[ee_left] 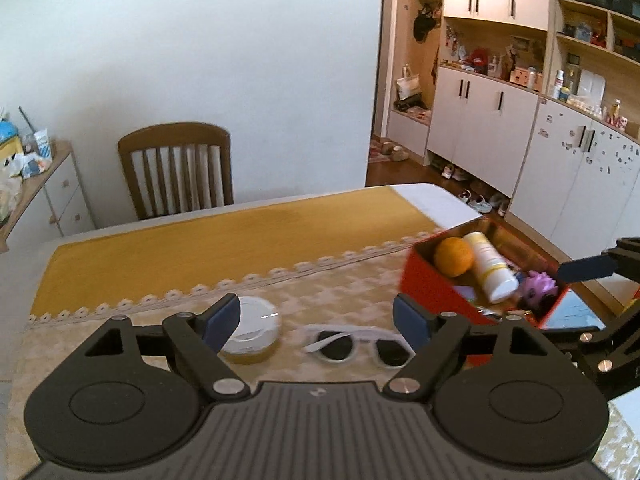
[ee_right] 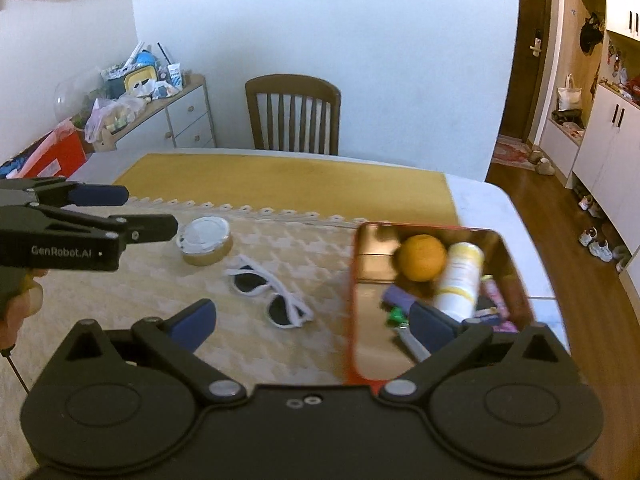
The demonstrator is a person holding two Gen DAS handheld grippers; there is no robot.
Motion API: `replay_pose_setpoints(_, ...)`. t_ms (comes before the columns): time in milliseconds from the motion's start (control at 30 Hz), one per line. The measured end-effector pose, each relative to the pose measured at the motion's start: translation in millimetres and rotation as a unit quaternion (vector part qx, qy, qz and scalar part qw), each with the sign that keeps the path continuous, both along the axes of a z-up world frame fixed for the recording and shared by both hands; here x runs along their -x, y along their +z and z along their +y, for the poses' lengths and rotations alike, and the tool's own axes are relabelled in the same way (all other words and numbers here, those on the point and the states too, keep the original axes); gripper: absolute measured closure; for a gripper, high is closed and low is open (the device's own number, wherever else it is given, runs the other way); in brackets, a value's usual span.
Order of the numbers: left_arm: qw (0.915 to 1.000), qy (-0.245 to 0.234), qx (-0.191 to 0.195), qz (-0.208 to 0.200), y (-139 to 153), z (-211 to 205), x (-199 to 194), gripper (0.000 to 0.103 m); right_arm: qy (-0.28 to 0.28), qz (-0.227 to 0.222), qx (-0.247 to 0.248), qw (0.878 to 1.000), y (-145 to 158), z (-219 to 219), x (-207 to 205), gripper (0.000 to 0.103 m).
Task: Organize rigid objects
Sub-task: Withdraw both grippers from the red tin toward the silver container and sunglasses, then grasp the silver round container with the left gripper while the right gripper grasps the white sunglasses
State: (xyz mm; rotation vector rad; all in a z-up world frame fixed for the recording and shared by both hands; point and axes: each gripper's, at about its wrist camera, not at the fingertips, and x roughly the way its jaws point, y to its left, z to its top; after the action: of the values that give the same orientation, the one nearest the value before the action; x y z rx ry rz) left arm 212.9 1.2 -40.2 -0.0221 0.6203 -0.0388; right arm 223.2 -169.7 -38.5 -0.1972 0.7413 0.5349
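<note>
White sunglasses (ee_left: 354, 345) (ee_right: 269, 293) lie on the beige tablecloth, next to a round white-lidded jar (ee_left: 253, 330) (ee_right: 205, 240). A red box (ee_left: 436, 288) (ee_right: 516, 276) stands at the table's right and holds an orange (ee_left: 453, 257) (ee_right: 423, 258), a white bottle (ee_left: 491, 266) (ee_right: 459, 280), a purple toy (ee_left: 538, 286) and small items. My left gripper (ee_left: 318, 322) is open above the sunglasses and jar, holding nothing. My right gripper (ee_right: 316, 325) is open; its right finger hangs over the box, its left over the cloth.
A yellow runner (ee_left: 224, 240) covers the table's far half. A wooden chair (ee_left: 176, 168) (ee_right: 294, 116) stands behind it. A cluttered drawer unit (ee_right: 176, 116) is at the left wall, white cabinets (ee_left: 500, 120) at the right. The table edge falls off just right of the box.
</note>
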Motion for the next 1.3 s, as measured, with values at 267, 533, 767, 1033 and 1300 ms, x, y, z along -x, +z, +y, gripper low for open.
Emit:
replay_pose_setpoints(267,0.9998,0.001,0.002,0.019,-27.1,45.8,-11.8,0.019,0.013,0.001,0.039,0.999,-17.6,48.9,-8.9,0.004)
replay_pose_setpoints(533,0.9986,0.007,0.022,0.047,-58.5,65.0,-36.8,0.019,0.040,0.011,0.094,0.995,-40.0,78.2,-29.8,0.018)
replay_pose_setpoints(767,0.9983,-0.003,0.008,0.058,-84.1,63.7,-58.3,0.019,0.059,0.027,0.133,0.989,-58.0,90.6,-52.8,0.035)
replay_pose_setpoints(1033,0.9978,-0.010,0.003,0.065,-104.3,65.1,-76.4,0.019,0.089,0.043,0.153,0.983,-75.1,103.6,-75.7,0.065)
replay_pose_setpoints(1300,0.9979,-0.023,-0.023,0.056,-114.8,59.7,-90.6,0.019,0.100,0.055,0.148,0.982,-82.3,104.6,-86.7,0.081)
